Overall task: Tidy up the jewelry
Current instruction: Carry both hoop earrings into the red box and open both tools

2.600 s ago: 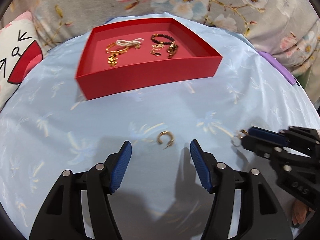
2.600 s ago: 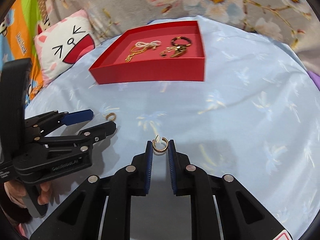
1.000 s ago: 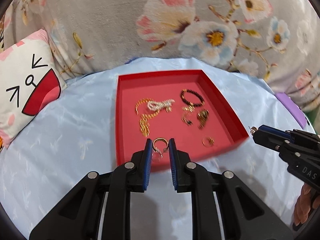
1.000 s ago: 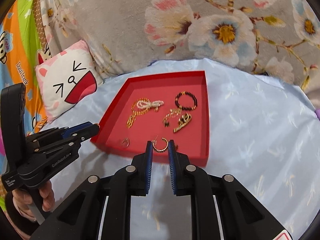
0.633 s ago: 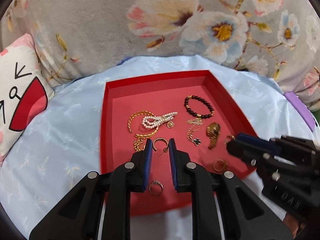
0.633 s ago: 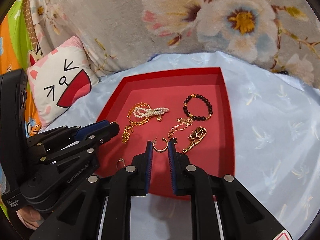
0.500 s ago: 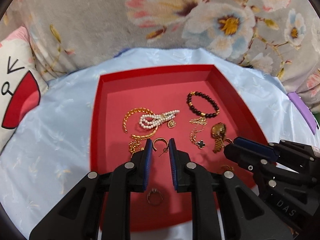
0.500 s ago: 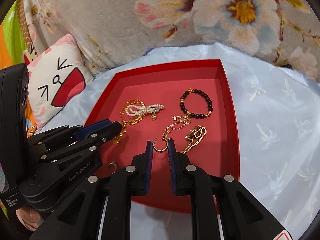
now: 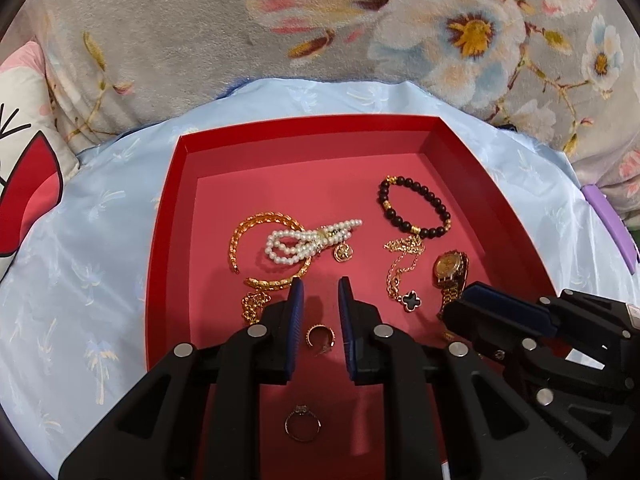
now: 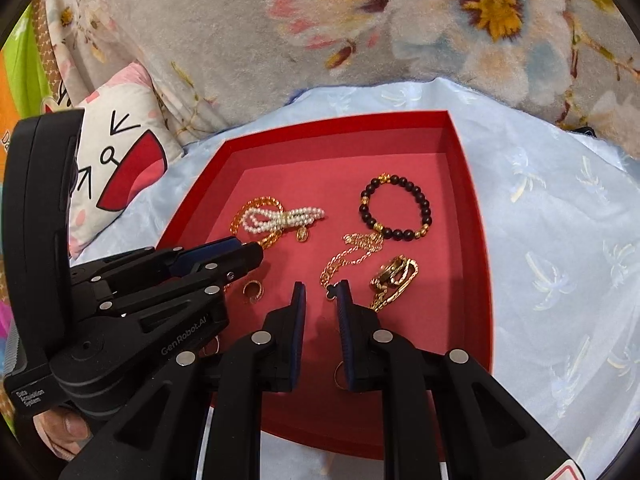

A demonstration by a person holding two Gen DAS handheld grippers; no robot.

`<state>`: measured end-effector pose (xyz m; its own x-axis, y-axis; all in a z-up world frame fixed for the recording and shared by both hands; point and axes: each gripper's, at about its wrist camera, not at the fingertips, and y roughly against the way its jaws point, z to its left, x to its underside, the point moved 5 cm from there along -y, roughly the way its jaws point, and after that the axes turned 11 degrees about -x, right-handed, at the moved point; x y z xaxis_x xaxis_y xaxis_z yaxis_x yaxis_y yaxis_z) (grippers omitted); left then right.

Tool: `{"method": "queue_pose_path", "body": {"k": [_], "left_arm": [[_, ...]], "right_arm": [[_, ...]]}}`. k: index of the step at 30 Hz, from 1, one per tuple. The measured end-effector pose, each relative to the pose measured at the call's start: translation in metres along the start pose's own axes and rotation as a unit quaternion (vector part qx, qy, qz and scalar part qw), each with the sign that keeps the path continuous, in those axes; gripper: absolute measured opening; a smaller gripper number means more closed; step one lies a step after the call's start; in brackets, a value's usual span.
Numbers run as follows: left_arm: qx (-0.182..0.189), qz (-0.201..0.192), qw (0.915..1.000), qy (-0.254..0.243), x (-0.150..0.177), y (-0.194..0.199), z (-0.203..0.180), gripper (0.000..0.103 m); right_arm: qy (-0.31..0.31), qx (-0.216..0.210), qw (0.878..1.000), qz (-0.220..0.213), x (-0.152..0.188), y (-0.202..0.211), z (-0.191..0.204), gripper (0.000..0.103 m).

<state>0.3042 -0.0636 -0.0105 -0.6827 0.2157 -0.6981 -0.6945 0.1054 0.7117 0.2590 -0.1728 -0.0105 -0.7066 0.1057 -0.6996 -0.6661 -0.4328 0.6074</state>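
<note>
A red tray (image 9: 168, 216) (image 10: 478, 240) on a light blue cloth holds jewelry: a pearl bracelet (image 9: 308, 240), gold chains, a black bead bracelet (image 9: 412, 208), a clover necklace (image 9: 408, 300) and a gold watch (image 9: 450, 270). My left gripper (image 9: 320, 292) is slightly open and empty above the tray. A gold hoop earring (image 9: 320, 336) lies on the tray floor beneath it. My right gripper (image 10: 320, 294) is slightly open and empty. A second gold hoop (image 10: 340, 374) lies partly hidden beside its right finger (image 10: 348, 320).
A small ring (image 9: 302, 426) lies near the tray's front edge. A floral grey blanket (image 9: 320, 20) rises behind the tray. A cat-face pillow (image 10: 116, 168) lies to the left. A purple object (image 9: 610, 224) sits at the right edge of the cloth.
Both grippers have opened slightly and let go of their gold hoop earrings, which now lie on the tray floor. Both grippers moved lower and closer over the tray.
</note>
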Motion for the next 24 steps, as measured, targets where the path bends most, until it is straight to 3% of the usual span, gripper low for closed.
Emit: {"method": "queue_pose_path", "body": {"k": [12, 24], "left_arm": [[-0.007, -0.026, 0.9993, 0.026, -0.003, 0.041, 0.026, 0.018], [-0.01, -0.044, 0.9989, 0.006, 0.033, 0.083, 0.01, 0.023]], "right_arm": [[-0.01, -0.002, 0.999, -0.045, -0.007, 0.053, -0.006, 0.017], [0.003, 0.015, 0.999, -0.044, 0.038, 0.086, 0.001, 0.018]]}}
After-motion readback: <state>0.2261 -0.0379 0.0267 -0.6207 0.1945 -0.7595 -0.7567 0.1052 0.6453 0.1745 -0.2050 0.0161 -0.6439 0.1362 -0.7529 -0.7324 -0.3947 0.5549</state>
